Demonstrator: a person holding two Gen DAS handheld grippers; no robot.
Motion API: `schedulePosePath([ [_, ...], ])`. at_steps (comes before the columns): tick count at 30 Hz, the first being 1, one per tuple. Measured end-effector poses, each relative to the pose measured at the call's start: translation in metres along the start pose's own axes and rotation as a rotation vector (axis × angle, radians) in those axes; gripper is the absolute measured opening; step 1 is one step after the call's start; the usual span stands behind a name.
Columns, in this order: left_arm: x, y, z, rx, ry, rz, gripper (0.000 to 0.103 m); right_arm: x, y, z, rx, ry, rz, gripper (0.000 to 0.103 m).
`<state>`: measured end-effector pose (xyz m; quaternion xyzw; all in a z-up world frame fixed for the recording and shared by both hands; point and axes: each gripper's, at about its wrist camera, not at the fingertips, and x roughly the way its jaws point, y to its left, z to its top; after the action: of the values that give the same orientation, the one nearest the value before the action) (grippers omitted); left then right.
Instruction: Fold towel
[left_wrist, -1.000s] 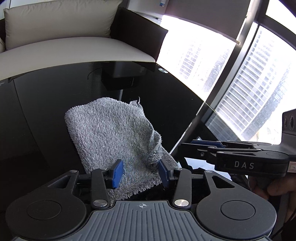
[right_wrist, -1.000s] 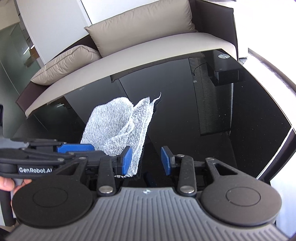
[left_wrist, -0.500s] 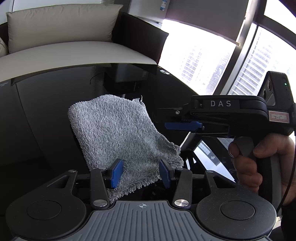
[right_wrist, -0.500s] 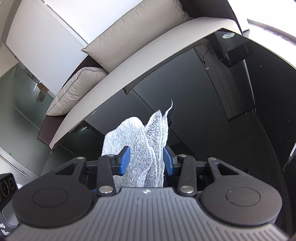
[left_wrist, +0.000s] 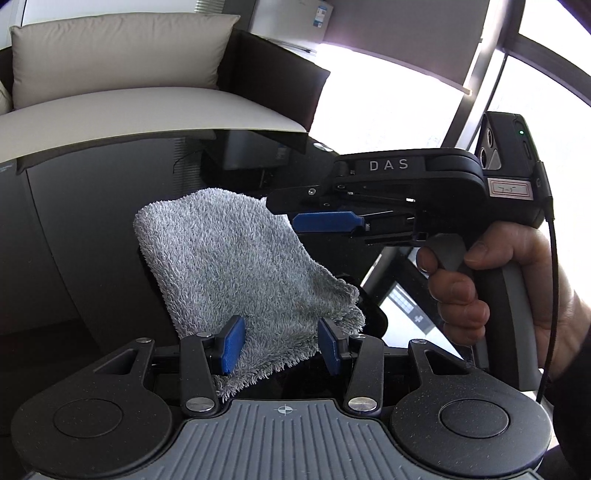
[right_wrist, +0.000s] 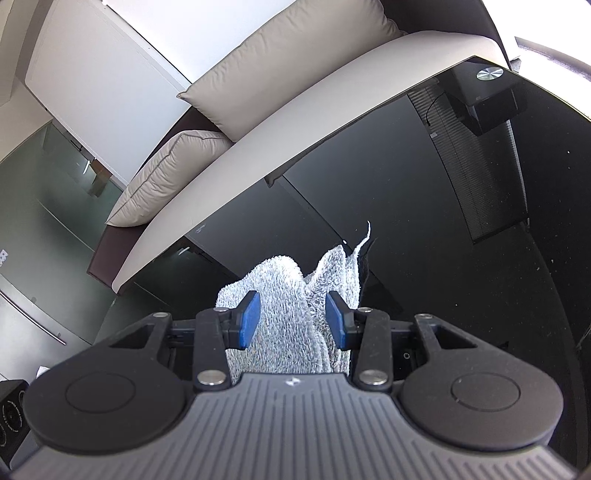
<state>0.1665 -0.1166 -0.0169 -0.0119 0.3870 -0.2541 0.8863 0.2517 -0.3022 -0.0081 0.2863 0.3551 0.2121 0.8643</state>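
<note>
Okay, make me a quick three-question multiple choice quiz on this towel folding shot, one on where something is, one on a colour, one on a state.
1. Where does the towel lie?
A. on the sofa
B. on the black table
C. on the floor

2. What colour are the pads on the left gripper?
A. blue
B. red
C. white

3. How do the jaws of the right gripper stand?
A. shut on the towel
B. shut on nothing
C. open with towel between them

Answers:
1 B, the grey cloth rests on the glossy dark top, with the sofa behind it.
2 A, both pads show blue.
3 C, a wide gap shows between the pads, with cloth in it.
</note>
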Motion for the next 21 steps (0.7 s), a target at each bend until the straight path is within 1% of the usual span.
schedulePosePath([
  [6,0.001,0.000,-0.001,-0.003,-0.001,-0.004,0.041,0.007,-0.002,-0.001,0.015,0.016,0.009,0.041],
  [13,0.000,0.001,-0.002,-0.002,-0.002,-0.006,0.041,0.009,-0.002,-0.004,0.021,0.047,0.053,0.040],
  [15,-0.001,0.001,-0.002,-0.001,-0.003,-0.005,0.041,0.010,-0.001,-0.004,0.026,0.057,0.067,0.035],
  [17,-0.001,0.000,-0.002,0.000,-0.002,-0.006,0.041,0.010,-0.001,-0.005,0.031,0.057,0.083,0.033],
  [20,0.000,0.000,-0.001,-0.002,-0.001,-0.007,0.041,0.006,0.004,-0.004,0.005,0.045,0.101,0.026],
  [21,0.001,0.000,-0.001,-0.002,-0.001,-0.007,0.041,0.004,0.007,-0.004,-0.012,0.042,0.108,0.022],
])
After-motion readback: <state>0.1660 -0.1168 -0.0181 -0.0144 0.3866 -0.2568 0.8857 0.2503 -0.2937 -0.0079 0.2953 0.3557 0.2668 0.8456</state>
